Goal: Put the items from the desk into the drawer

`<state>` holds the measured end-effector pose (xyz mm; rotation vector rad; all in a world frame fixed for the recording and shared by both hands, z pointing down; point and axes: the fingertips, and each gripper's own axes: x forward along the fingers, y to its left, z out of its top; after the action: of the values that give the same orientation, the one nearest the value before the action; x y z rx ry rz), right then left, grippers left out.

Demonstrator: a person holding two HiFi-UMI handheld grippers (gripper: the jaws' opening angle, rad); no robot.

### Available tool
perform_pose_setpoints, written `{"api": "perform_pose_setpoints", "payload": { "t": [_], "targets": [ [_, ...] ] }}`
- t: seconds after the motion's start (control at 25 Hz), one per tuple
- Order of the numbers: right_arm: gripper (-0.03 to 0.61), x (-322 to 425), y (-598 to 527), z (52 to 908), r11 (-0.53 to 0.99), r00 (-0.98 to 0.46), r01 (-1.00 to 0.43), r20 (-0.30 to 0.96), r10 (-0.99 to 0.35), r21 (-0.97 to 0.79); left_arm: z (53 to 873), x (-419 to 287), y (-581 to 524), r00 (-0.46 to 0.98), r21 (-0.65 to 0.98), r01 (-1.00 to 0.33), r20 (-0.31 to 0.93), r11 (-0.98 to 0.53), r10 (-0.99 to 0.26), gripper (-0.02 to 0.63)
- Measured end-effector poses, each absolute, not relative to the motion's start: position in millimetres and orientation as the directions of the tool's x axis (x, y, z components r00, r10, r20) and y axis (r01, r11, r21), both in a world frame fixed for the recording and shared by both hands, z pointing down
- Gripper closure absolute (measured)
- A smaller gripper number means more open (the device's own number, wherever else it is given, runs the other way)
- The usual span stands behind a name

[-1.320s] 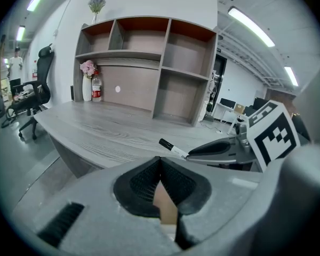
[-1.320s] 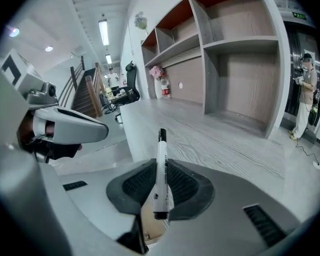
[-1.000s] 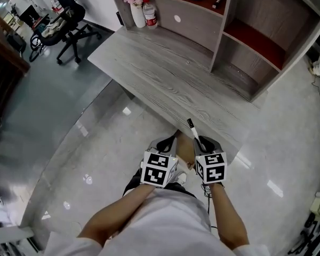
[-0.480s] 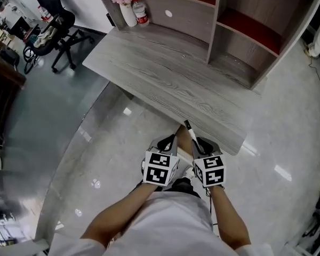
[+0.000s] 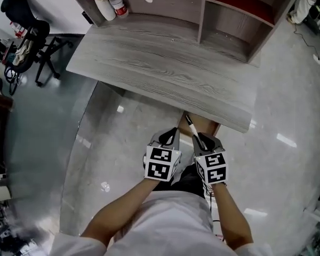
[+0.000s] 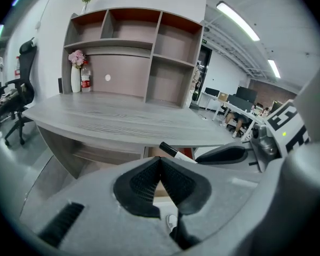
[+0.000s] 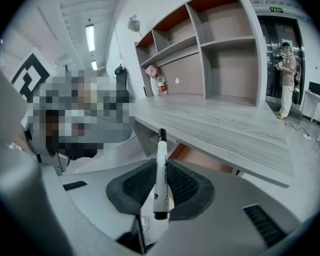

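**Right gripper view: marker pen clamped, left gripper closed on nothing**

Your right gripper [image 7: 161, 164] has its jaws pressed onto a white marker pen [image 7: 160, 177], the black ribbed pads squeezing the barrel. The pen stands nearly upright between them, with its black end pointing away from you toward the counter [image 5: 149, 63]. Dark print runs along the barrel, but it is too small to read.

Your left gripper [image 6: 160, 160] has its jaws brought fully together, pad against pad, with nothing between them.

You hold the two grippers side by side, close to your body, above the glossy floor [image 5: 122, 159] and just short of the counter's near edge. In the head view the pen's far end reaches that edge. Each gripper carries a cube with black-and-white square patterns and no lettering.

Just beyond the pen, beneath the counter's front edge, a brown surface [image 7: 197, 156] shows. You cannot tell from these views whether it is the drawer.

At the back of the counter, against the shelf unit [image 5: 202, 9], stand a white vase [image 5: 102, 5] of pink flowers and a bottle [image 5: 117, 4] with a red label. The label's writing cannot be read. An office chair [image 5: 26, 31] stands well off to your left.
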<state>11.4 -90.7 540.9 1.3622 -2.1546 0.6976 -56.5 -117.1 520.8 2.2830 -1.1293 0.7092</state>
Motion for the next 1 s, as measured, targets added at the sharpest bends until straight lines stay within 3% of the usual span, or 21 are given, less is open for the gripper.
{"api": "perform_pose_setpoints", "payload": {
  "t": [0.56,1.0],
  "targets": [
    [0.528,7,-94,606,0.149,-0.231,-0.973,0.661,-0.714,-0.179,565,-58,-114,0.589,0.201,-0.729,0.671,-0.654,-0.451,0.612],
    [0.528,15,-122,651,0.082,-0.18,-0.981,0.664,-0.726,-0.177,593,-59,-116,0.589,0.193,-0.706,0.695,-0.681,-0.413,0.612]
  ]
}}
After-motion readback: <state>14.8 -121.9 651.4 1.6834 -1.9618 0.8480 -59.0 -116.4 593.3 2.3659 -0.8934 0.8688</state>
